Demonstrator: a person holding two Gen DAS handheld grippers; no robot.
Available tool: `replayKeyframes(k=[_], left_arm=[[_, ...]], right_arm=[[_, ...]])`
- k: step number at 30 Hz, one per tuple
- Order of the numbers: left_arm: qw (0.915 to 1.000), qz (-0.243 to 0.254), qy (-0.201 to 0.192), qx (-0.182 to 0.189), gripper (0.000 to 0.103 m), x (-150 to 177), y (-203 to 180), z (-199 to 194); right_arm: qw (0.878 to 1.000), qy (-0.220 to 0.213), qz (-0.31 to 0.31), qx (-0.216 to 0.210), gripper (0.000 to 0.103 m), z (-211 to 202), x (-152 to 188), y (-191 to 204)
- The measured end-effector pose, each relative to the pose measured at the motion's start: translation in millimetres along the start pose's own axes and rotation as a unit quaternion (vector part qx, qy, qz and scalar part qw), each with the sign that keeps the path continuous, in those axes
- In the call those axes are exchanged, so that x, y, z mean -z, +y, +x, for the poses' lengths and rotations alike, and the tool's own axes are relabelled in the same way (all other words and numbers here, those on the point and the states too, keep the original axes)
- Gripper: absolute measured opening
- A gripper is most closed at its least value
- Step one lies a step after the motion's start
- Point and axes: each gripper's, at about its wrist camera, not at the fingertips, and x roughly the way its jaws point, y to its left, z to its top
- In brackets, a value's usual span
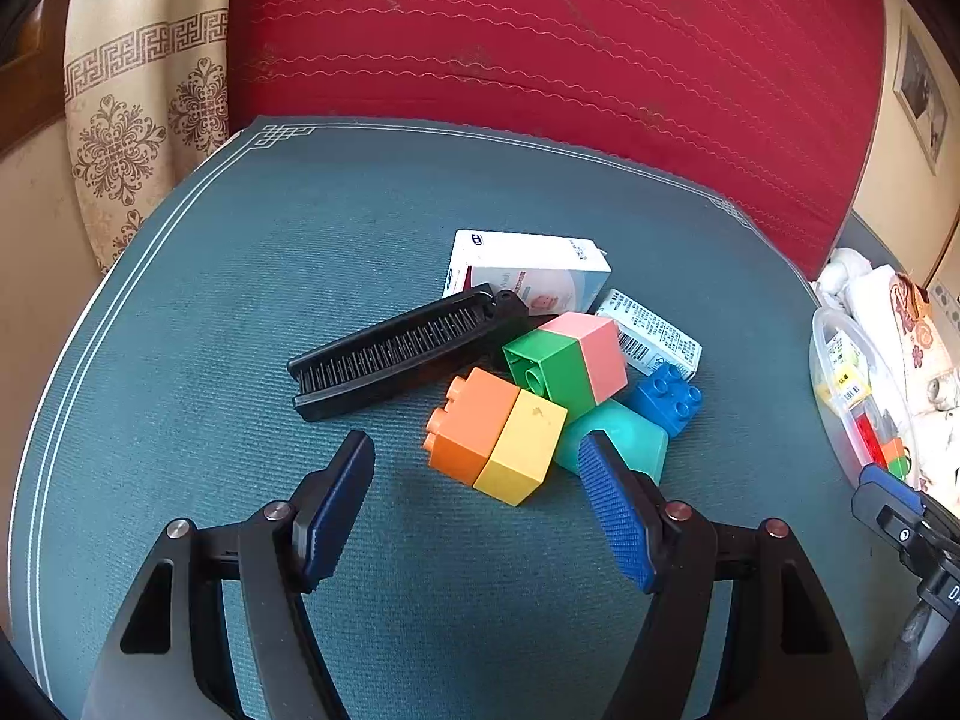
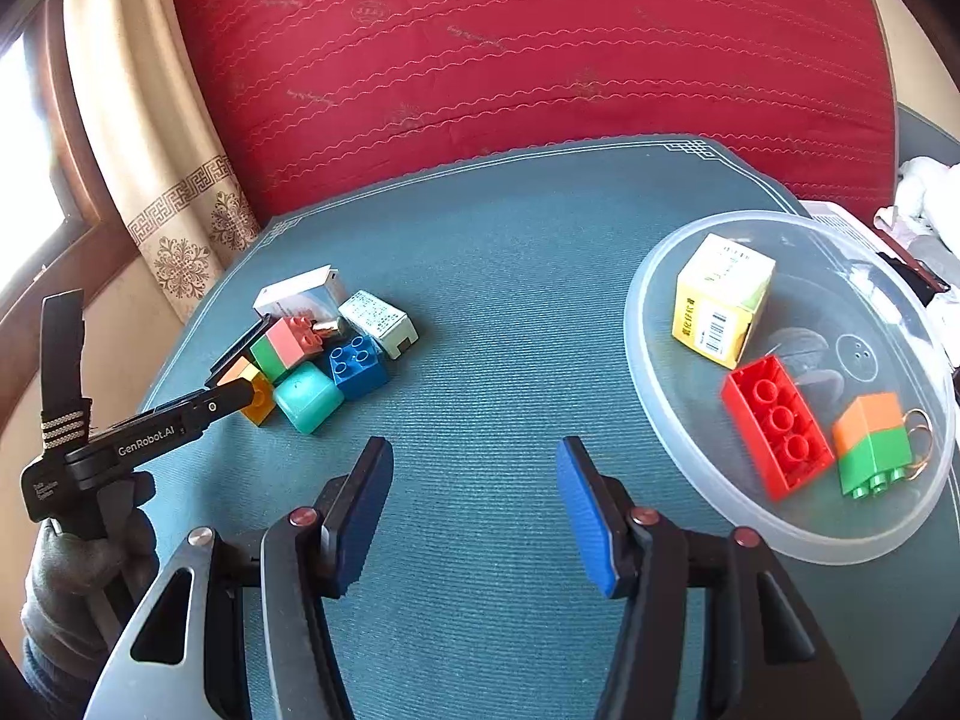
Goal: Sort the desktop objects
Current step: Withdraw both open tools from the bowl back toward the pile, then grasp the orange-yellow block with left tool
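a teal mat (image 1: pixel 252 252) with a thin white border covers the table. behind it hangs a red quilted cloth (image 1: pixel 540 48) stitched in wavy lines. a cream patterned curtain (image 1: pixel 138 114) hangs at left, beside a bright wood-framed window (image 2: pixel 24 168). a framed picture (image 1: pixel 921 93) hangs on the beige wall.

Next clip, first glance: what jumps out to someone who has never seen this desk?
A bright heap of toy blocks sits mid-mat on the teal desk mat, tangled with a black folding comb and two small cartons. Off to the right, a clear plastic lid already holds a red brick, a yellow box and an orange-green block. A red quilted cushion fills the background.
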Motion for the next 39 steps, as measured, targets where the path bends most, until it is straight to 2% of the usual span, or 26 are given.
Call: replayKeyframes(k=[8,11,15,16,21,25,28,39], left_arm=[[0.9994,0.028,0.019,0.007,0.074,-10.1,-1.8,21.3],[0.9994,0.021,0.019,0.018,0.074,-11.9,1.2,24.6],[0.999,0.024,0.013,0.035,0.058,-12.8,1.5,24.4],[0.9991,0.027,0.01,0.031,0.055,-13.0,-0.5,23.5],[0.9993,0.023,0.0,0.029,0.053,-11.1,3.4,20.4],[0.9997,0.017,-0.011,0.011,0.051,-5.4,7.5,13.6],[0.9998,0.009,-0.017,-0.003,0.051,-4.2,12.3,11.5],[0.9997,0.007,-0.024,-0.007,0.051,-0.2,12.9,8.9]], right_arm=[[1.0,0.008,-0.005,-0.003,0.061,6.7,-0.6,3.8],[1.0,0.012,-0.007,-0.003,0.061,10.0,-0.5,6.1],[1.0,0.017,-0.011,-0.005,0.061,15.2,-1.5,9.6],[1.0,0.018,-0.013,-0.006,0.061,16.5,-1.7,11.2],[0.999,0.026,-0.019,-0.013,0.061,25.0,-5.0,19.3],[0.999,0.032,-0.027,-0.017,0.061,33.5,-8.6,27.9],[0.999,0.036,-0.033,-0.022,0.061,40.3,-12.2,34.7],[0.997,0.054,-0.032,-0.035,0.061,79.8,-32.5,52.4]])
